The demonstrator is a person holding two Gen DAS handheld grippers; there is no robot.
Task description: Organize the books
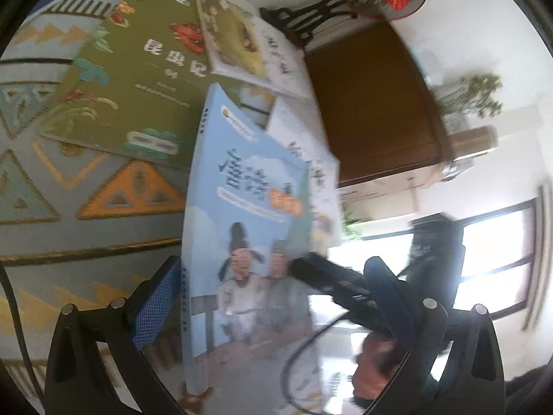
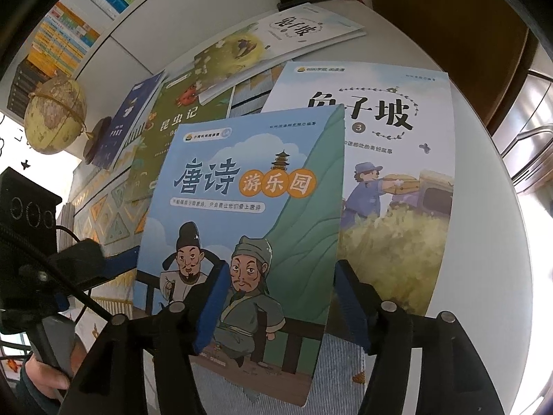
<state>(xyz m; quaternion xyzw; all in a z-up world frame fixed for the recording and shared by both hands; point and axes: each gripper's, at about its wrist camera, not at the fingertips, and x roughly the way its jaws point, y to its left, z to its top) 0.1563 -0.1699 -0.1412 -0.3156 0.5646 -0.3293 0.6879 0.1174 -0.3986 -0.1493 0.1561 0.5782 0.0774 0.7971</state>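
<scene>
A light blue picture book (image 2: 242, 207) with two cartoon men on its cover stands tilted above the table. It sits between my right gripper's (image 2: 281, 266) blue pads, which stand well apart, one in front of the cover, the other off its right edge. In the left wrist view the same blue book (image 1: 238, 228) rises between my left gripper's (image 1: 273, 266) widely spread fingers; the left pad (image 1: 155, 307) lies by its spine. One of the right gripper's fingers (image 1: 321, 275) crosses the cover. Flat behind lie a white book (image 2: 380, 131), a green book (image 2: 172, 121) and a yellow-green and white book (image 2: 276, 45).
A dark blue book (image 2: 128, 128) leans at the far left beside a globe (image 2: 55, 114). The books lie on a patterned cloth (image 1: 69, 190) over a round white table (image 2: 484, 242). A bookshelf (image 2: 62, 27) stands behind. A hand (image 2: 38, 373) holds the left gripper's handle.
</scene>
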